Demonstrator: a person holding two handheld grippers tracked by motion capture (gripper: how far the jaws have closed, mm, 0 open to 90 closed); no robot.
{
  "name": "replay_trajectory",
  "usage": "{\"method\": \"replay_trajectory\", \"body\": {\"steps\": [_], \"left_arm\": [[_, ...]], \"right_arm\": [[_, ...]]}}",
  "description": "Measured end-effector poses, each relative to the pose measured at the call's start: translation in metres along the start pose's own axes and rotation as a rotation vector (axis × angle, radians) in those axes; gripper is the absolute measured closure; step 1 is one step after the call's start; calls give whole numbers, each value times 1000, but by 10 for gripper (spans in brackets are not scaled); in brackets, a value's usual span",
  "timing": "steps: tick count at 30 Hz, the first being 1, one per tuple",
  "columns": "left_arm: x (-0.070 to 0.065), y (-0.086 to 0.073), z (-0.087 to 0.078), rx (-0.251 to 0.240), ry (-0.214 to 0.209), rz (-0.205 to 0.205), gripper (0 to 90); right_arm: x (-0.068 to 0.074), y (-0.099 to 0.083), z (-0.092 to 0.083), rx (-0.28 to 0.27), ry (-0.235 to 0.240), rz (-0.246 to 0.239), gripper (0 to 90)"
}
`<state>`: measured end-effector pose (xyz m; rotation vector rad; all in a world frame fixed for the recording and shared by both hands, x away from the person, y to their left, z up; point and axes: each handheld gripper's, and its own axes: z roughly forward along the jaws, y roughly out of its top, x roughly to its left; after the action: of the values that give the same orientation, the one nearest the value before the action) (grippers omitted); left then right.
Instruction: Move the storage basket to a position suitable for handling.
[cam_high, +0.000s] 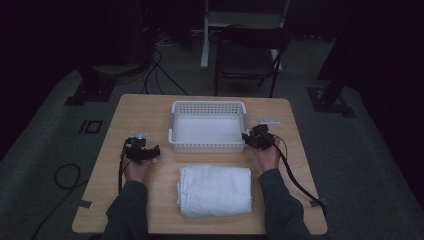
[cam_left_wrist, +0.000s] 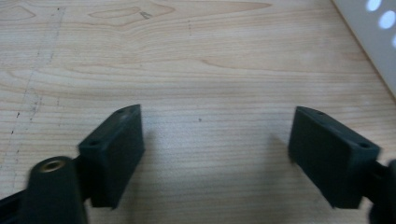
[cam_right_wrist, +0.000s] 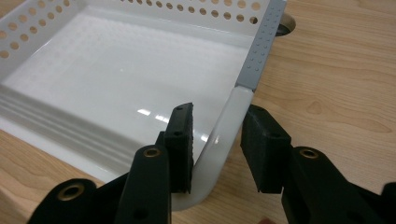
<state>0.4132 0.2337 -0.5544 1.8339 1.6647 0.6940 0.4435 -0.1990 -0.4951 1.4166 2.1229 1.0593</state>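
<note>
**Right gripper at the basket's corner**

The right gripper (cam_right_wrist: 215, 149) straddles the near right corner of the basket (cam_right_wrist: 224, 135), jaws on either side of the rim; small gaps show, so a firm clamp looks not yet made. Close squarely on the rim before pulling, or the smooth plastic may slip. The left gripper (cam_left_wrist: 215, 154) hovers over bare table (cam_left_wrist: 196, 60), jaws apart and empty. A folded towel (cam_high: 215, 190) lies just in front of the basket, in the way of any pull toward the person.
</note>
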Motion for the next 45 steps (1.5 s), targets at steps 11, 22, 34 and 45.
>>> {"method": "replay_trajectory", "body": {"steps": [11, 22, 34, 45], "left_arm": [[-14, 4, -30, -31, -106, 18, 285], [-36, 2, -82, -122, -254, 71, 250], [-59, -19, -117, -137, -406, 89, 236], [-95, -42, -135, -107, -479, 215, 193]], "right_arm": [[0, -3, -16, -48, -12, 19, 491], [16, -28, -57, -60, 10, -74, 467], [38, -61, -83, -53, 73, -106, 407], [57, -85, -99, -16, 145, -142, 391]]}}
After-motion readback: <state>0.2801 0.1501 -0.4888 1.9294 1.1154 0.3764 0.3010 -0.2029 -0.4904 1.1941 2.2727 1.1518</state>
